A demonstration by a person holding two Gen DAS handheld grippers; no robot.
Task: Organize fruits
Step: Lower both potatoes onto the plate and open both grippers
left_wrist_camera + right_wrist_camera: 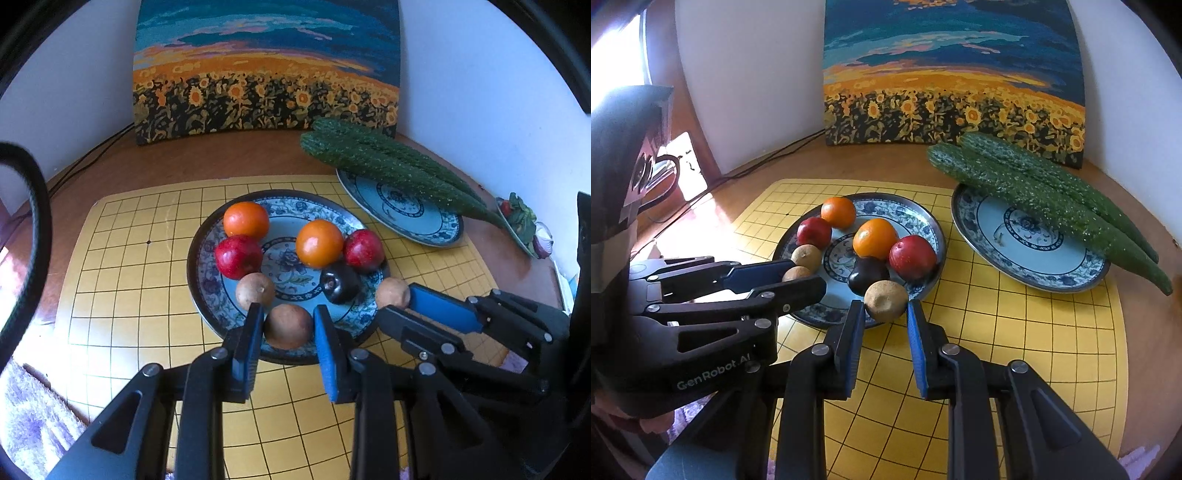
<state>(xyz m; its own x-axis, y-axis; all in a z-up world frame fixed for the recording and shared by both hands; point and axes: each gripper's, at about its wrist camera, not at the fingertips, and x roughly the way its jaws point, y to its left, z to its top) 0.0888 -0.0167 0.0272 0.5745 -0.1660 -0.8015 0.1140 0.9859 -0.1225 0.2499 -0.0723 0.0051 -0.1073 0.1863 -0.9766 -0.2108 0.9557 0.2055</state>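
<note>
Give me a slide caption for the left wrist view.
Left tongs grip a brown fruit on the patterned plate.

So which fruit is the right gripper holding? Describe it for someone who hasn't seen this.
Find the fruit plate on the yellow grid mat. At its near rim, the right gripper is shut on a round brown fruit, beside the only dark plum.

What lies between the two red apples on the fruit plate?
An orange, beside one red apple, then bare plate centre up to the other red apple; clearest in the left wrist view.
</note>
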